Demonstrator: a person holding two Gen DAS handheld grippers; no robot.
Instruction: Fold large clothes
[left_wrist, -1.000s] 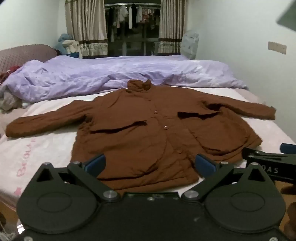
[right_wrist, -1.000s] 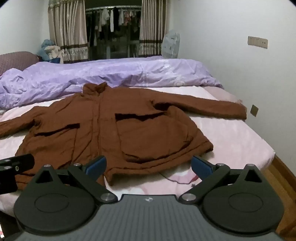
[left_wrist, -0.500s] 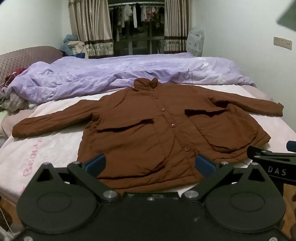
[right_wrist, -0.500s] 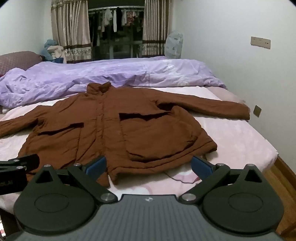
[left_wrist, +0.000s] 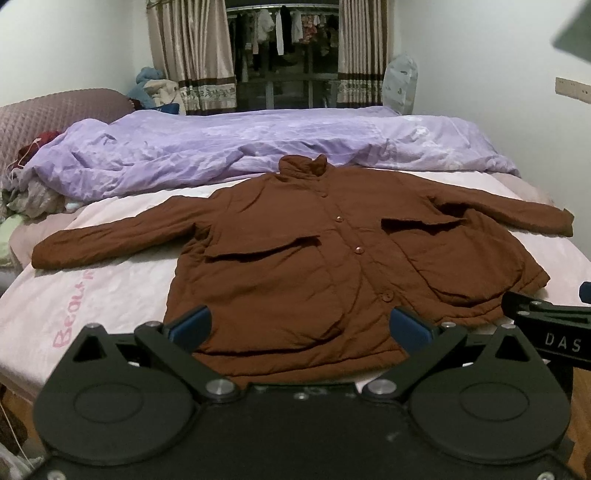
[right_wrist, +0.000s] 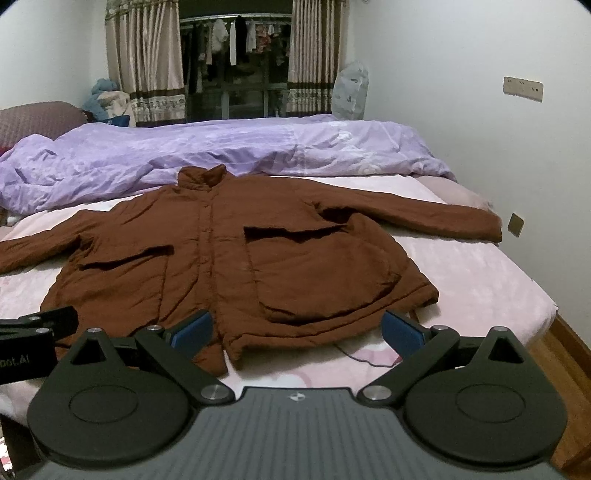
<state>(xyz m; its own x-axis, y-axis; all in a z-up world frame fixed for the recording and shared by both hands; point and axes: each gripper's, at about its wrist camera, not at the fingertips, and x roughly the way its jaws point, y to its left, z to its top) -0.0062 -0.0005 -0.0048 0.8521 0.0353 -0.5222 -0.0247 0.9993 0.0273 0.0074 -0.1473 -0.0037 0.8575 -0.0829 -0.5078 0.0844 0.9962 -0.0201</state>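
A brown button-front jacket (left_wrist: 303, 258) lies flat and face up on the pink bed sheet (left_wrist: 110, 295), collar away from me, both sleeves spread out to the sides. It also shows in the right wrist view (right_wrist: 229, 254). My left gripper (left_wrist: 300, 328) is open and empty, held above the jacket's near hem. My right gripper (right_wrist: 297, 330) is open and empty, above the hem's right part. Each gripper shows at the edge of the other's view.
A crumpled purple duvet (left_wrist: 258, 147) lies across the far side of the bed. A headboard and a clothes pile (left_wrist: 33, 192) are at the left. The white wall (right_wrist: 498, 147) runs close along the right. Wood floor (right_wrist: 565, 354) shows at the bed's near right corner.
Both grippers have drawn back and risen a little, so the jacket sits farther and lower in view. Both stay open.
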